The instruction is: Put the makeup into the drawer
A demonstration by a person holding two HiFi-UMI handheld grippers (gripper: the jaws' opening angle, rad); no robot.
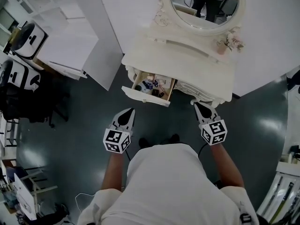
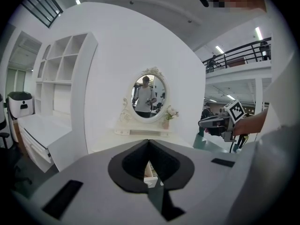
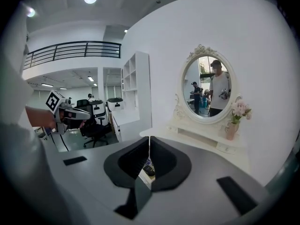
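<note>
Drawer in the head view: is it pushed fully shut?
No, the drawer stands pulled out from the dressing table, its inside open to view.

You are standing on a dark, glossy floor, facing a curved white wall. A cream dressing table is standing against it, carrying an oval mirror and a small vase of flowers. To your left a white shelf unit is rising over a white desk, with a black office chair beside it. Ceiling strip lights are shining above a railed gallery.
</note>
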